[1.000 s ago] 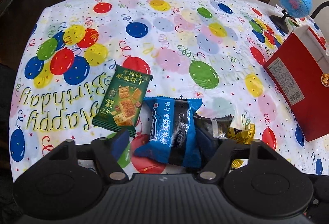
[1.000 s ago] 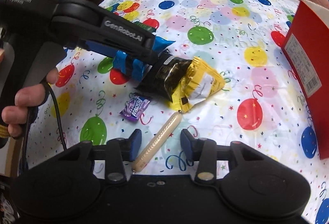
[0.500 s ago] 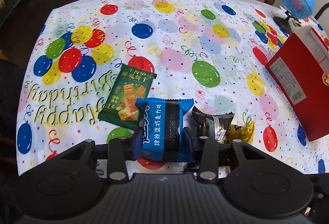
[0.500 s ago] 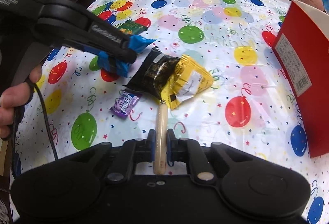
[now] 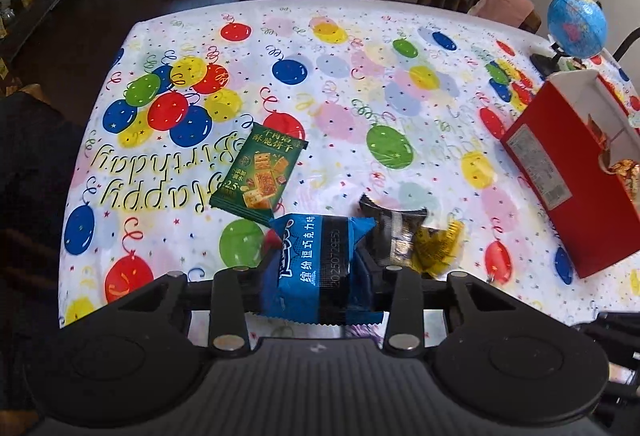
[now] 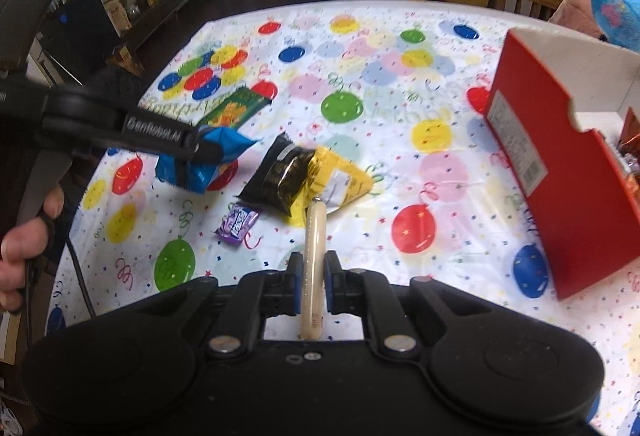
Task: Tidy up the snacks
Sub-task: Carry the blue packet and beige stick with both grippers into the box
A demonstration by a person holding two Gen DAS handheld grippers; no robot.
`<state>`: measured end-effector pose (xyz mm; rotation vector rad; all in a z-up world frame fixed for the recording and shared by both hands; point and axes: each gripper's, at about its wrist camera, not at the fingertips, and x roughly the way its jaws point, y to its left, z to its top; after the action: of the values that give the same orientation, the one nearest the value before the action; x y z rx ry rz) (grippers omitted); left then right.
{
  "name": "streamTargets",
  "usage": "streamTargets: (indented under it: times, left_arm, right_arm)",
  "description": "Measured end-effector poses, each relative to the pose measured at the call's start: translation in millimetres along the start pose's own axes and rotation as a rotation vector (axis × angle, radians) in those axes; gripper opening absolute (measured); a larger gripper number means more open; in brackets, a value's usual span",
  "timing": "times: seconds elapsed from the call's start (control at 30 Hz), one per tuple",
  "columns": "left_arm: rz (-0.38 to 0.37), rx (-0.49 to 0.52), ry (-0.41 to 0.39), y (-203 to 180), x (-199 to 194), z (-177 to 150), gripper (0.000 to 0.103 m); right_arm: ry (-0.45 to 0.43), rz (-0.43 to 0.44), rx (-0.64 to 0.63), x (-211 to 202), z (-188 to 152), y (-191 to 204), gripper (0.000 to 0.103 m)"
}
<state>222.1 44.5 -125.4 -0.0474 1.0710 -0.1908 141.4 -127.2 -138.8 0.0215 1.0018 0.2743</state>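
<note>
My left gripper (image 5: 316, 268) is shut on a blue snack packet (image 5: 320, 268) and holds it lifted above the table; it also shows in the right wrist view (image 6: 200, 164). My right gripper (image 6: 313, 272) is shut on a beige sausage stick (image 6: 313, 260), raised off the table. A green cracker packet (image 5: 260, 176), a black packet (image 6: 278, 176), a yellow packet (image 6: 344, 184) and a small purple candy (image 6: 237, 222) lie on the balloon tablecloth. The open red box (image 6: 560, 172) stands at the right with wrapped snacks inside.
A blue globe (image 5: 576, 24) stands at the table's far right corner behind the box. Wooden chairs stand beyond the far edge. The person's hand (image 6: 24, 232) holds the left gripper's handle at the left table edge.
The left gripper closed on the blue packet and lifted it. The right gripper closed on the sausage stick and raised it off the table.
</note>
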Motion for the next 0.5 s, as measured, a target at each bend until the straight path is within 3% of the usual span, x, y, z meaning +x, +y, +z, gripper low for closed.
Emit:
streamTargets:
  times: [0.2, 0.5]
  left_arm:
    - [-0.011, -0.044, -0.025, -12.0, -26.7, -7.1, 0.038]
    - [-0.018, -0.036, -0.083, -60.4, -62.6, -9.2, 0.038]
  right_arm:
    - [-0.036, 0.022, 0.02, -26.3, 4.5, -14.3, 0.009]
    - [-0.088, 0.042, 0.009, -64.1, 13.7, -47.1, 0.009]
